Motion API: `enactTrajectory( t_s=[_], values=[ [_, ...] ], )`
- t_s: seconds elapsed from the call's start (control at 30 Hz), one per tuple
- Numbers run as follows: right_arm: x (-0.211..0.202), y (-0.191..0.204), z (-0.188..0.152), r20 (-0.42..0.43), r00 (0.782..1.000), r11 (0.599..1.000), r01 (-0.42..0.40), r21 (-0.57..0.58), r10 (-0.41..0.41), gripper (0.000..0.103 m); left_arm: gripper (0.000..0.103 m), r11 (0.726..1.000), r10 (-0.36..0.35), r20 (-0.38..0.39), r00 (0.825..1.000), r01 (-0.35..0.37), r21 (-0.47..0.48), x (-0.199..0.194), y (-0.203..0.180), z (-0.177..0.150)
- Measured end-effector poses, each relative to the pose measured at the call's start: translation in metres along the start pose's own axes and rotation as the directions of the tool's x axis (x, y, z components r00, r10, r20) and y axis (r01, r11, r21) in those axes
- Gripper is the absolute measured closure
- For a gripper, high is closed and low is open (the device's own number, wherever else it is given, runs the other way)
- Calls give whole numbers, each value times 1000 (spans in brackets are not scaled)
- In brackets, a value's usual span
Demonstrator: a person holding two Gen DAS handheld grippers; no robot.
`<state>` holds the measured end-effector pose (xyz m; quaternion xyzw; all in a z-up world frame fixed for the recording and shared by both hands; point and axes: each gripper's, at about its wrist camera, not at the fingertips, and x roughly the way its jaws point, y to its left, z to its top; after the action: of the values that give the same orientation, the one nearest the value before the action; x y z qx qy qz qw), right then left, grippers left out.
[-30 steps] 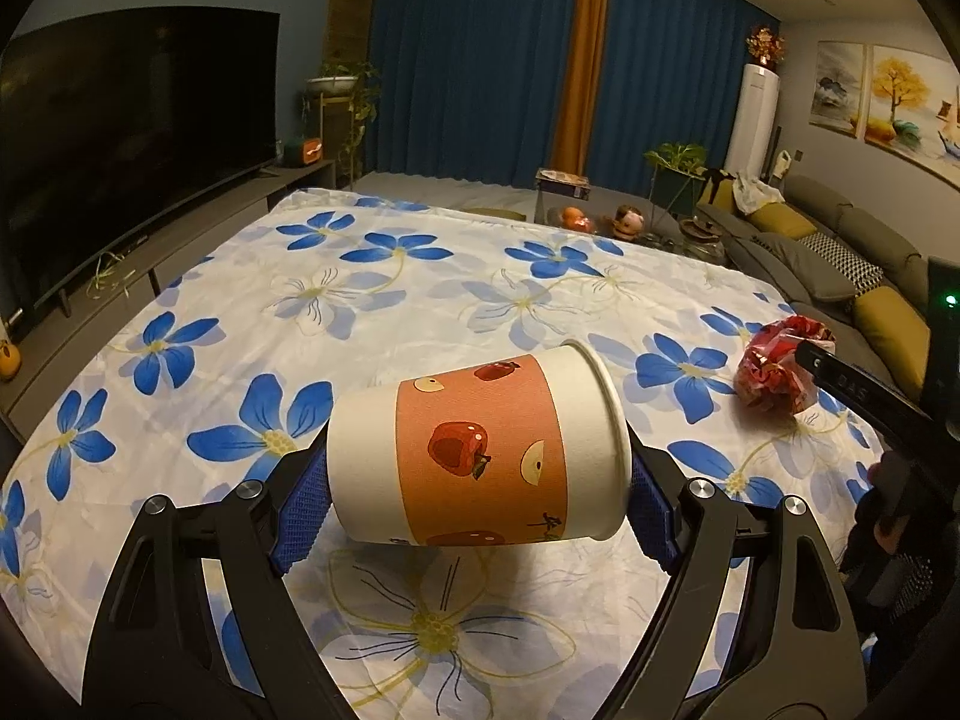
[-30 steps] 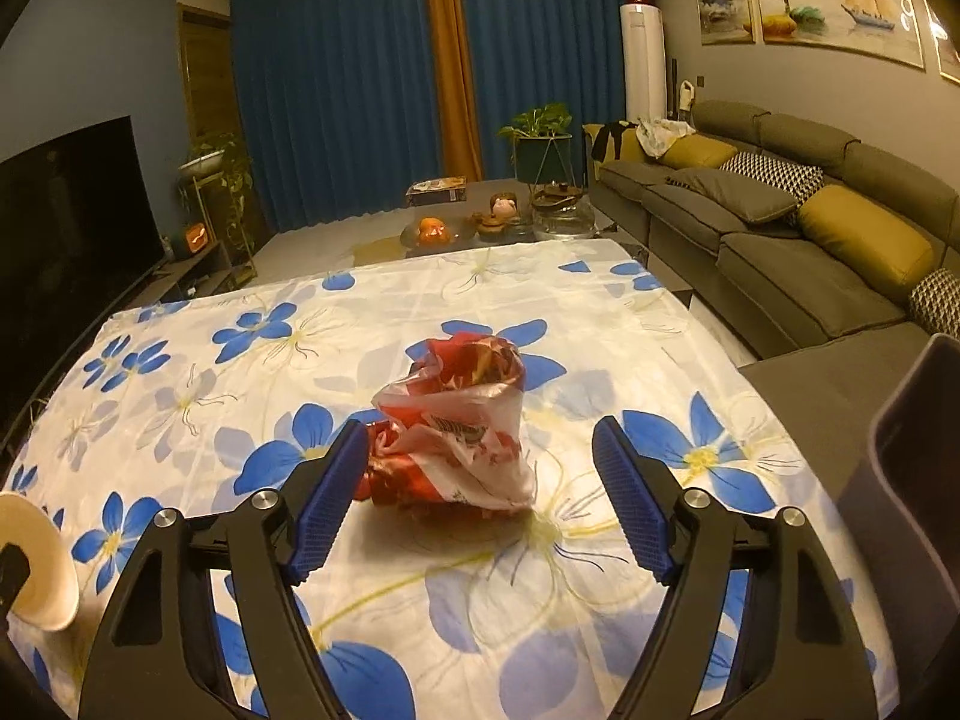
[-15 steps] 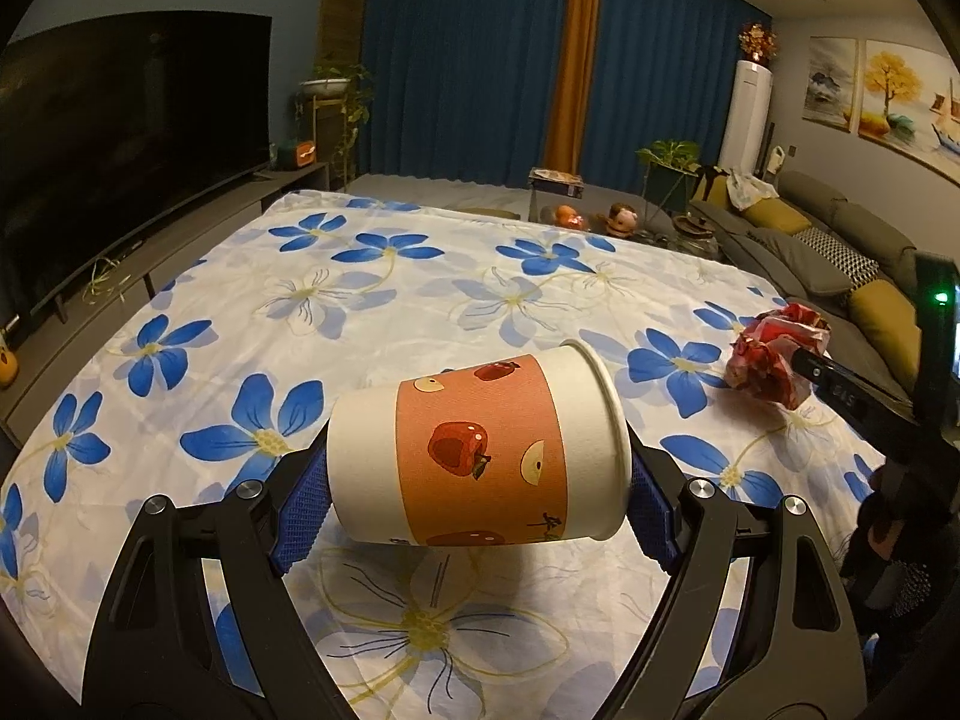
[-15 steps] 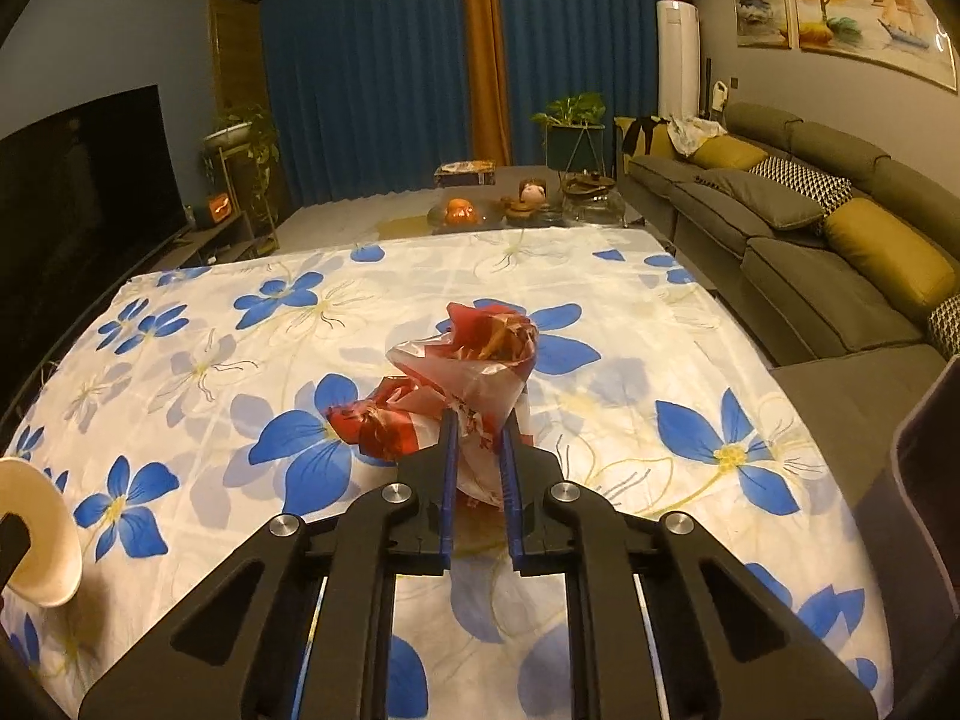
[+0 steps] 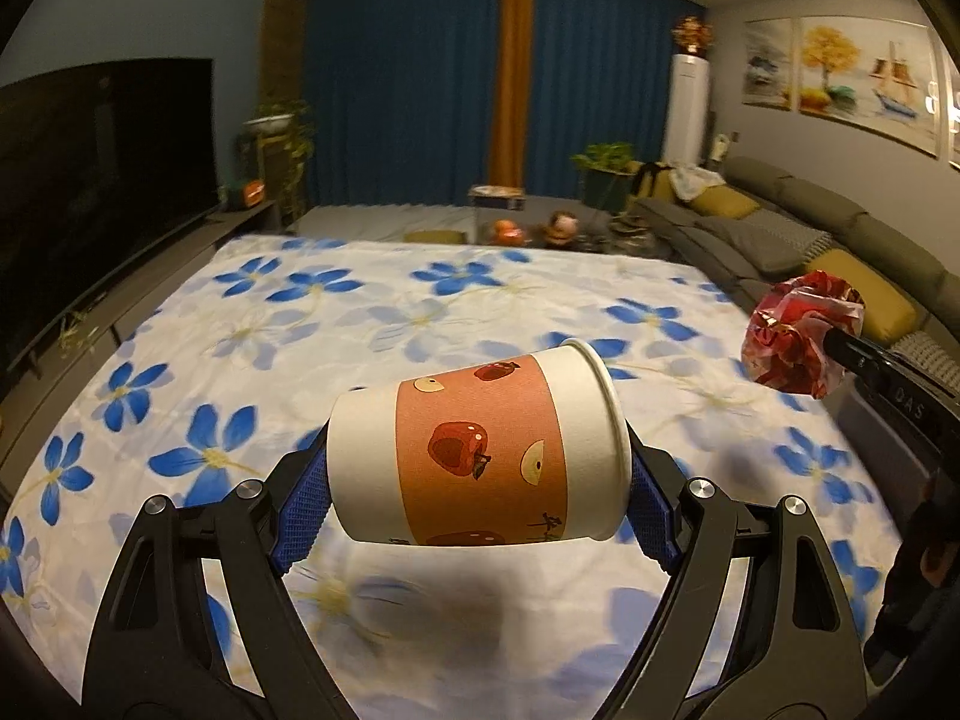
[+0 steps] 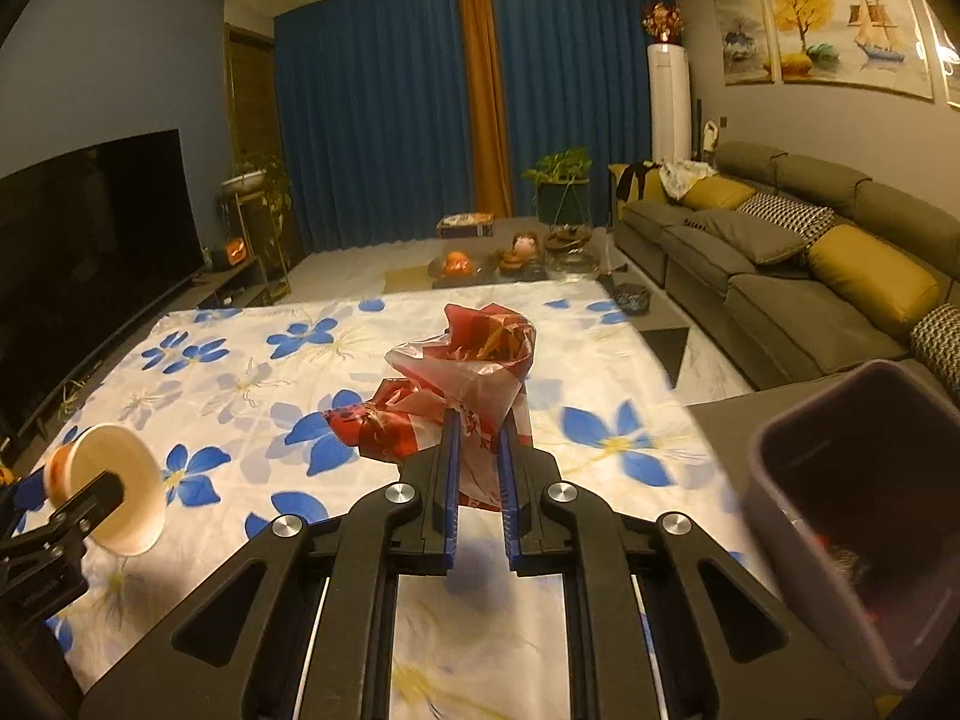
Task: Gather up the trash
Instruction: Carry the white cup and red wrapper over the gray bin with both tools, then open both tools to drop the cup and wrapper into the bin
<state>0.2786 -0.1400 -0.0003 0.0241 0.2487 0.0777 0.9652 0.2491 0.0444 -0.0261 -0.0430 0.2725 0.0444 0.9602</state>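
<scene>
My left gripper (image 5: 480, 498) is shut on a paper cup (image 5: 474, 450) with an orange apple-print band. The cup lies sideways between the blue pads, its rim to the right, lifted above the flowered tablecloth (image 5: 360, 324). My right gripper (image 6: 478, 450) is shut on a crumpled red and white plastic wrapper (image 6: 462, 384), held above the cloth. In the left wrist view the wrapper (image 5: 798, 336) hangs at the right edge on the right gripper's black finger. In the right wrist view the cup (image 6: 114, 489) shows at the lower left in the left gripper.
A dark purple bin (image 6: 864, 492) stands at the table's right side, with some trash inside. A grey sofa (image 6: 780, 264) with yellow cushions runs along the right wall. A television (image 5: 90, 192) stands on the left. A low table (image 6: 510, 258) with fruit lies beyond the far edge.
The right gripper shut on the wrapper and lifted it off the cloth, moving toward the bin side. The left gripper rose a little with the cup in it.
</scene>
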Motion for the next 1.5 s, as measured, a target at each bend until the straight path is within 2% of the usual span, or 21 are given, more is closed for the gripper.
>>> enactTrajectory(
  t_s=[0.2,0.37,0.5,0.67,0.87,0.97,1.03,1.2,1.3,1.37,1.47,1.5],
  values=[
    [-52,-46,-4,54,997,998,55,29,-57,90,22,994,-100,19,995,99,51,-24,-51,4],
    [-83,-90,-10,83,988,989,126,80,-132,90,22,973,-209,41,977,203,112,-45,-112,11],
    [-103,-127,-15,95,972,971,204,122,-216,90,22,944,-297,49,953,286,163,-55,-163,14],
    [-120,-172,-23,93,947,940,286,187,-307,90,22,897,-404,28,914,390,206,-55,-228,15],
    [-121,-207,-32,72,932,915,329,235,-354,90,22,843,-494,-2,870,479,246,-40,-287,9],
    [-118,-216,-36,63,931,910,333,246,-358,90,22,816,-530,-27,848,519,254,-31,-306,4],
    [-118,-221,-39,62,933,910,330,252,-356,90,22,808,-536,-38,843,526,267,-28,-315,-1],
    [-113,-227,-43,51,935,906,324,273,-350,88,21,779,-574,-61,817,568,264,-18,-328,-8],
    [-112,-229,-45,44,934,902,329,279,-354,83,21,763,-596,-82,799,595,254,-10,-335,-10],
    [-111,-233,-46,34,935,900,328,288,-352,74,17,756,-606,-110,788,613,228,-3,-336,-11],
    [-112,-233,-48,31,932,896,337,288,-360,69,15,764,-595,-128,794,608,215,5,-332,-14],
    [-114,-233,-49,30,931,895,341,287,-364,67,15,773,-583,-126,802,596,217,6,-329,-16]
  ],
)
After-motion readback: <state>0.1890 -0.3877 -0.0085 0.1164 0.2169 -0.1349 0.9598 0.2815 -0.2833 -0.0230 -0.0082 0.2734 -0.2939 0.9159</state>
